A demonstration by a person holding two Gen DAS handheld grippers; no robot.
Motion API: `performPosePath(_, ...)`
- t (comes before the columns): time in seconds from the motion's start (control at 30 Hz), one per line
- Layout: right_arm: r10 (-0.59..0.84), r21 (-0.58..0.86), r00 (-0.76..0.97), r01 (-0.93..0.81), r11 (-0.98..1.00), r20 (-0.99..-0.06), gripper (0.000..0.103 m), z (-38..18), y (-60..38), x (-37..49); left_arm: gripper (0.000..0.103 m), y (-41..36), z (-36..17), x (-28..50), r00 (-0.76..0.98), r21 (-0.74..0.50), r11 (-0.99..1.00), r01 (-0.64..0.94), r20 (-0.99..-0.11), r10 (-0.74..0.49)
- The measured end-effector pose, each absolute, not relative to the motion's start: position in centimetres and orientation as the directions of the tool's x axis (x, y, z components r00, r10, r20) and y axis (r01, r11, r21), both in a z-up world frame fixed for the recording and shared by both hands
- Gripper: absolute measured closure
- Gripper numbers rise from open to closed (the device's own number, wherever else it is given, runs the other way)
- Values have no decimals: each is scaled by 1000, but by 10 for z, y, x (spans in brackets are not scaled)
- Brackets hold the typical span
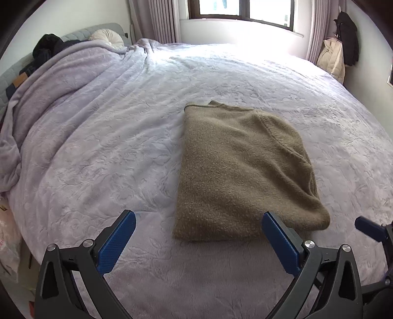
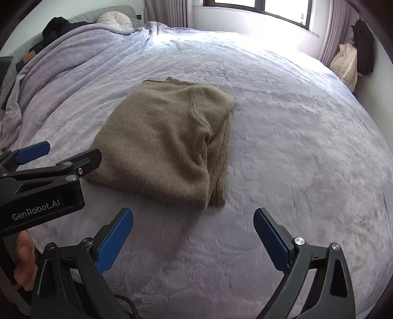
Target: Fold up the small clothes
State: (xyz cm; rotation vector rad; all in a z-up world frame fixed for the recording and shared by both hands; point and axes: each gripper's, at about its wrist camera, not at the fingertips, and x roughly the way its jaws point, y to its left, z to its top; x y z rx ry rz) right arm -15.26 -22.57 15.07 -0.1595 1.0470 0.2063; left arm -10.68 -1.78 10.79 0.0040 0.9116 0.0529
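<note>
Sweater (image 1: 242,169), olive-brown knit, lies folded into a thick rectangle near the middle of the bed (image 1: 122,147), its layered edges stacked along the right side in the right wrist view. It must open the account, though the largest thing is that bed, covered by a lavender embossed blanket (image 2: 294,147) that fills both views and bunches into a ridge at the left, by the headboard. Behind it a window (image 1: 245,12) glares between pale curtains (image 1: 316,29). On the right wall hang a dark coat (image 1: 347,36) and a cream quilted jacket (image 1: 331,57). A round cream pillow (image 1: 108,36) and dark clothes (image 1: 49,46) sit at the head. The left gripper (image 1: 199,224) stands released, blue pads spread wide, just short of the sweater's near edge. The right gripper (image 2: 192,220) is likewise spread, gripping nothing, near the sweater's near corner. A person's hand (image 2: 24,260) holds the left tool.
</note>
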Motion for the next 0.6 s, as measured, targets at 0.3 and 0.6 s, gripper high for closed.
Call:
performPosePath(0.3, 25, -123, 556, -227, 966, -831, 4, 188, -211, -174, 0, -23, 135, -117, 600, 0, 1000, -17, -800, 10)
performPosePath(0.6, 57, -87, 536, -240, 967, -842, 4, 192, -211, -173, 0, -28, 136, -123, 615, 13, 999, -47, -788, 39)
